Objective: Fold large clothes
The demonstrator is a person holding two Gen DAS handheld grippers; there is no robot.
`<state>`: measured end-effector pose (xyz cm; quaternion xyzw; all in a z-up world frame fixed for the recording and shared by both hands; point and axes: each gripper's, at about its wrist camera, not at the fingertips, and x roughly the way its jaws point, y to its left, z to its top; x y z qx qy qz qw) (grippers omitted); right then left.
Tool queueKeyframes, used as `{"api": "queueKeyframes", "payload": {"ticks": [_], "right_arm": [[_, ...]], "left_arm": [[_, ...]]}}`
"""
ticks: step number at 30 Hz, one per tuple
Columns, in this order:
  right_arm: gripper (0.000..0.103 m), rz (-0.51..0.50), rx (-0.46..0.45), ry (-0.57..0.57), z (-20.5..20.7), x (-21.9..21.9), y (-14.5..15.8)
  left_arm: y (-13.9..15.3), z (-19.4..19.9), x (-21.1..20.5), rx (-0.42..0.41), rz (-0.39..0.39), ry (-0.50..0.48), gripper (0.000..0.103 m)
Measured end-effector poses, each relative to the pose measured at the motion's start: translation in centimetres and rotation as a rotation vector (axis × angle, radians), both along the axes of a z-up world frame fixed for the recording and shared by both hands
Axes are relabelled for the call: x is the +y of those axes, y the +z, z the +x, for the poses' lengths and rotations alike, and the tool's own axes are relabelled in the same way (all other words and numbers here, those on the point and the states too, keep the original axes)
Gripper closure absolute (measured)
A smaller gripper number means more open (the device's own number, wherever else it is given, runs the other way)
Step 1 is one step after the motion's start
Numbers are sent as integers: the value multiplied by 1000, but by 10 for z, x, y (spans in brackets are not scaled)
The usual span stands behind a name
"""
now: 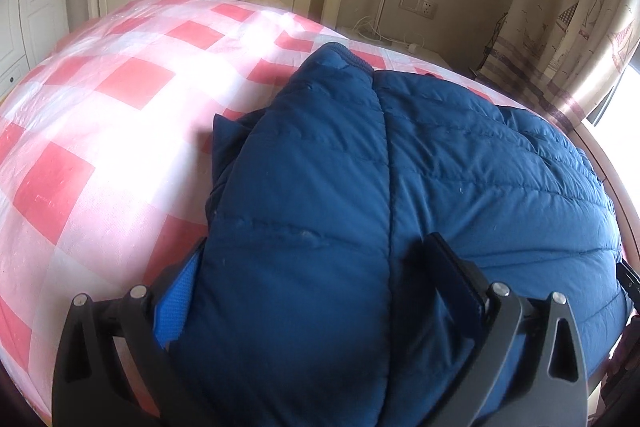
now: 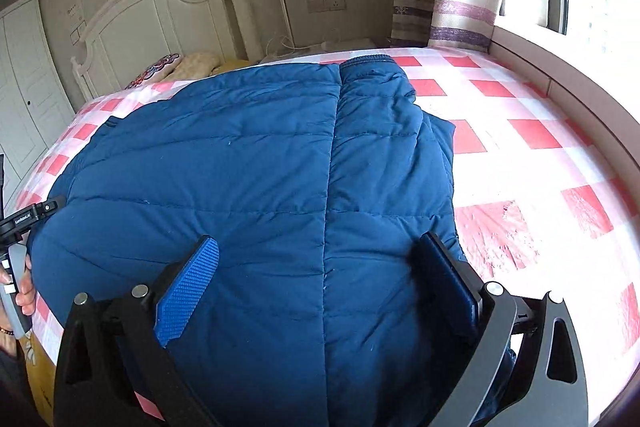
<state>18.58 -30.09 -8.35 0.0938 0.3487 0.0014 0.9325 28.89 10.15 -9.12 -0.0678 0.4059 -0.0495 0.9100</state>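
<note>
The blue padded jacket (image 2: 280, 167) lies on the bed (image 2: 520, 155), spreading toward twelve o'clock under both wide-open, empty tongs: right (image 2: 324, 291), left (image 1: 316, 283).

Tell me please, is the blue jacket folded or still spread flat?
Partly folded: both sleeves of the jacket lie over its body, meeting along the middle, cuff at the far end. No crosswise fold yet.
</note>
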Motion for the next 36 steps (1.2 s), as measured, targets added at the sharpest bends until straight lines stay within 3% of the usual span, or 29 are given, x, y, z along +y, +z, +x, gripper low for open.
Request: {"api": "queueKeyframes", "payload": {"ticks": [6,10,12,16,20,23,25,28,31,36], "right_arm": [[8,3,-4,-1,0,1,0],[8,-15,-46,-55,-14,9,11],[8,-18,-101,-17,-29,29,23],[8,-169,-178,169,-55,100,40],[8,-266,-139,292,-56,155,25],[5,-361,-139,300,-55,174,12],[5,-341,-115,315,-50,168,11],[5,-330,-117,306,-52,153,14],[5,-317,-104,241,-54,122,13],[5,-157,-71,121,-64,54,6]], "left_arm": [[-2,1,3,10,-38,-6,1],[12,-15,-11,-22,80,64,2],[25,-31,-25,-51,127,71,3],[50,-71,-63,-172,192,5,2],[42,-92,-95,-166,152,-129,2],[38,-115,-127,-289,310,-171,2],[25,-113,-139,-278,355,-233,1],[15,-94,-117,-194,250,-211,1],[15,-86,-88,-183,244,-154,1],[8,-83,-32,-148,129,-81,1]]}}
